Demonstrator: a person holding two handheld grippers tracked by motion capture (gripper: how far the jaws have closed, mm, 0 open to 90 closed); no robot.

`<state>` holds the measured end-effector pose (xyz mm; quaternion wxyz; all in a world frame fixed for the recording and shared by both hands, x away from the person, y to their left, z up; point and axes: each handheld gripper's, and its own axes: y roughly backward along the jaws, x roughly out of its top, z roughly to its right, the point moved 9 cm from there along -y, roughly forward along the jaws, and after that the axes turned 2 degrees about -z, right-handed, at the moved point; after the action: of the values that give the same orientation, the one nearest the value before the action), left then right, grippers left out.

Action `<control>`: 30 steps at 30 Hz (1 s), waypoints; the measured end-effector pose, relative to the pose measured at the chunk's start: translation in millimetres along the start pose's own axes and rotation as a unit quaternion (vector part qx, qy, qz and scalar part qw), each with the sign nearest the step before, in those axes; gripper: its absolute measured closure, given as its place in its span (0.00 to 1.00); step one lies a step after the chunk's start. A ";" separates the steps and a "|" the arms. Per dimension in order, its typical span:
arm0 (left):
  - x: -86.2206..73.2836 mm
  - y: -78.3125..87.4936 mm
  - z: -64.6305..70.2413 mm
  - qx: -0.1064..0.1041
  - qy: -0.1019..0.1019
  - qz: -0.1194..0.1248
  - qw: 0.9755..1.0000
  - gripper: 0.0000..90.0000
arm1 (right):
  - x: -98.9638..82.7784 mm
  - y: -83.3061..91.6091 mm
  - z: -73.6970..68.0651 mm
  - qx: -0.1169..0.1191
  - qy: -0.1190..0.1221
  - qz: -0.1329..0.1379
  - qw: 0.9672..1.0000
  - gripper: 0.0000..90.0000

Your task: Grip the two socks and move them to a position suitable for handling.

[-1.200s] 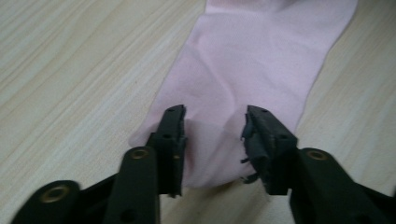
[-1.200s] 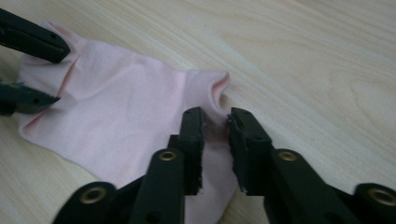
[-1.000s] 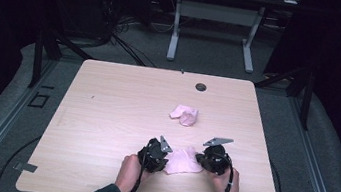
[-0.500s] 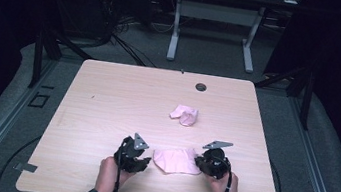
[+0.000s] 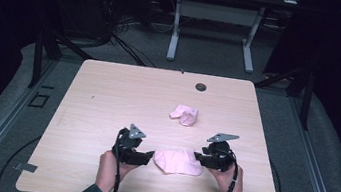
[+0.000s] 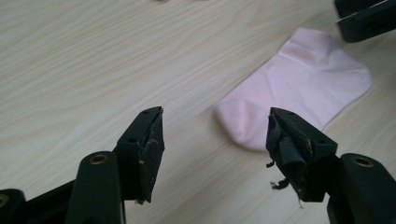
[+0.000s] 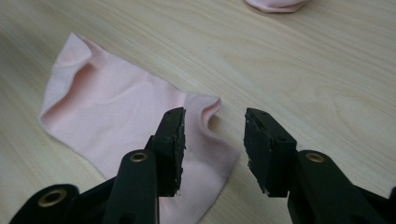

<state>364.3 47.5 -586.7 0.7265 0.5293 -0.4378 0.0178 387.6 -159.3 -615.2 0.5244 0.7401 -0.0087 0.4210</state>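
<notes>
1. Near the table's front edge, the flat pink sock lies spread out and released between the two grippers.
2. The left gripper has just been opening, nothing between its jaws; the right gripper has too, over the sock's edge without pinching it.
3. The crumpled second sock remains farther back, with nothing in the way.

I note a light wooden table with a round dark grommet hole near its far edge. Beyond it, cables trail over grey carpet beside a white-legged desk.
</notes>
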 end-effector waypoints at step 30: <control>-41.9 -3.1 0.2 0.014 -0.008 -0.019 1.000 0.76 | -23.5 -8.6 -15.9 -0.054 -0.035 -0.024 0.998 0.94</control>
<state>339.8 64.3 -616.5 0.7159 0.5476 -0.4331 0.0054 366.5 -153.1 -635.2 0.5725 0.7252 -0.0320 0.3811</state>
